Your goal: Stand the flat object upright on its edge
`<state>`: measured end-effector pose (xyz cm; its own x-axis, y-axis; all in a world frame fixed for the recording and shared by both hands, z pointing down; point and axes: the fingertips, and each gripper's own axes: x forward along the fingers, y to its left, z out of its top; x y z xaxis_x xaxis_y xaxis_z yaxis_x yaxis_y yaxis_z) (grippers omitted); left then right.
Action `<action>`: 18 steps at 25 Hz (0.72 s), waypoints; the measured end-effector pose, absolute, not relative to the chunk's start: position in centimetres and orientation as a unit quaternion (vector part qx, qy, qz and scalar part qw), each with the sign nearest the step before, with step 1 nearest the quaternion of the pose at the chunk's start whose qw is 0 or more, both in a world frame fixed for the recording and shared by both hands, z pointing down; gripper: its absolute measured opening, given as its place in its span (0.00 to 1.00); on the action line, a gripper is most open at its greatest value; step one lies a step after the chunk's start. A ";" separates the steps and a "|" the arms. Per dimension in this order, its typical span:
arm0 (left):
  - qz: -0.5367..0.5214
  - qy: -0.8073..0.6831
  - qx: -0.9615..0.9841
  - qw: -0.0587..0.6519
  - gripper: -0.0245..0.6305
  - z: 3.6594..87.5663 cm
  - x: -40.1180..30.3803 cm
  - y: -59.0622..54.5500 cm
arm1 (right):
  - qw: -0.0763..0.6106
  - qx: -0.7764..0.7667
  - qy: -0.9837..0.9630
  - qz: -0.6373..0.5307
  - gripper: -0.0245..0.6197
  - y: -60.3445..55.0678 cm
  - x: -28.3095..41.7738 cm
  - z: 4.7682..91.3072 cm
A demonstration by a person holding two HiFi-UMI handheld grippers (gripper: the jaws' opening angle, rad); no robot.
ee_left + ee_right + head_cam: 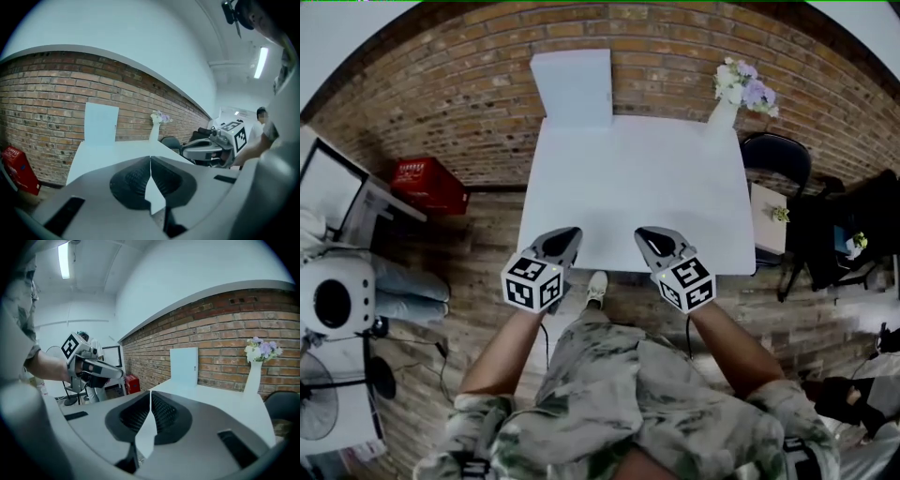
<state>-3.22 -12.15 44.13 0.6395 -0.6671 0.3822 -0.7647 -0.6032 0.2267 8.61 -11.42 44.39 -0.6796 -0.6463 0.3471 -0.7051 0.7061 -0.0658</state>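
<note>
Head view: the white board [573,87] stands upright at the worktop's [637,187] far edge, by the brick wall [441,103]. It is well apart from the left hand-held gripper [565,236] and the right hand-held gripper [649,238], which are at the near edge.

Left gripper view: jaws pressed together, holding nothing (board far ahead).

Right gripper view: jaws likewise together, empty.

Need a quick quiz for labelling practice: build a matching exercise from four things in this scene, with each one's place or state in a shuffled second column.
Things
1. white flat panel
2. vase of flowers
3. red crate
4. left gripper

Places or states
A. off the table, to its left
B. jaws shut, nothing between them
C. upright at the table's far edge
D. on the table's far right corner

Pairs: 1-C, 2-D, 3-A, 4-B
</note>
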 end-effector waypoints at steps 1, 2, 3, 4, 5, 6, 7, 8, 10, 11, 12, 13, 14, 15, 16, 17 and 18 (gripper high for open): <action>0.131 -0.400 0.886 0.193 0.08 44.3 -3.1 -11.1 | 0.152 0.370 -0.911 0.103 0.08 -10.3 8.9 44.4; 0.134 -0.396 0.887 0.198 0.07 44.4 -3.1 -10.0 | 0.154 0.368 -0.911 0.108 0.08 -9.2 9.1 44.5; 0.137 -0.393 0.886 0.204 0.07 44.6 -3.0 -9.1 | 0.156 0.365 -0.911 0.112 0.08 -8.3 9.3 44.4; 0.139 -0.391 0.885 0.210 0.07 44.8 -2.8 -8.2 | 0.159 0.363 -0.911 0.114 0.08 -7.4 9.6 44.4; 0.140 -0.390 0.884 0.215 0.07 44.9 -2.7 -7.3 | 0.160 0.360 -0.912 0.116 0.07 -6.6 9.8 44.4; 0.141 -0.391 0.883 0.218 0.07 45.1 -2.5 -6.5 | 0.161 0.358 -0.912 0.119 0.07 -5.8 10.1 44.4; 0.141 -0.393 0.882 0.218 0.07 45.3 -2.3 -5.7 | 0.161 0.356 -0.912 0.122 0.07 -4.9 10.3 44.4; 0.143 -0.395 0.881 0.218 0.07 45.5 -2.2 -4.8 | 0.162 0.354 -0.912 0.125 0.07 -4.1 10.5 44.6; 0.147 -0.393 0.880 0.224 0.07 46.4 -1.8 -3.3 | 0.163 0.351 -0.913 0.133 0.07 -2.7 10.8 45.0; 0.146 -0.389 0.879 0.234 0.07 46.9 -1.5 -2.7 | 0.164 0.348 -0.913 0.138 0.07 -2.1 10.8 45.3; 0.145 -0.387 0.877 0.245 0.07 47.3 -1.4 -2.0 | 0.165 0.345 -0.913 0.142 0.07 -1.5 10.9 45.5; 0.144 -0.386 0.876 0.251 0.07 47.5 -1.3 -1.4 | 0.166 0.343 -0.913 0.146 0.07 -0.9 10.9 45.7; 0.145 -0.387 0.875 0.252 0.07 47.6 -1.2 -1.0 | 0.167 0.341 -0.913 0.150 0.07 -0.3 11.0 45.9; 0.150 -0.389 0.875 0.247 0.07 47.6 -1.2 -0.6 | 0.167 0.340 -0.913 0.153 0.07 0.2 11.1 45.9; 0.155 -0.391 0.874 0.242 0.07 47.6 -1.3 -0.3 | 0.168 0.338 -0.913 0.155 0.07 0.6 11.1 46.0; 0.158 -0.392 0.874 0.240 0.07 47.5 -1.2 -0.1 | 0.168 0.338 -0.913 0.157 0.07 0.9 11.2 46.0; 0.159 -0.391 0.874 0.241 0.07 47.5 -1.2 0.1 | 0.169 0.338 -0.913 0.157 0.07 1.1 11.3 46.0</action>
<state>-1.17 0.12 47.50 0.6432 -0.6075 0.4661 -0.7605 -0.5780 0.2960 11.31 1.13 45.96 -0.7150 -0.5633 0.4141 -0.6694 0.7224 -0.1732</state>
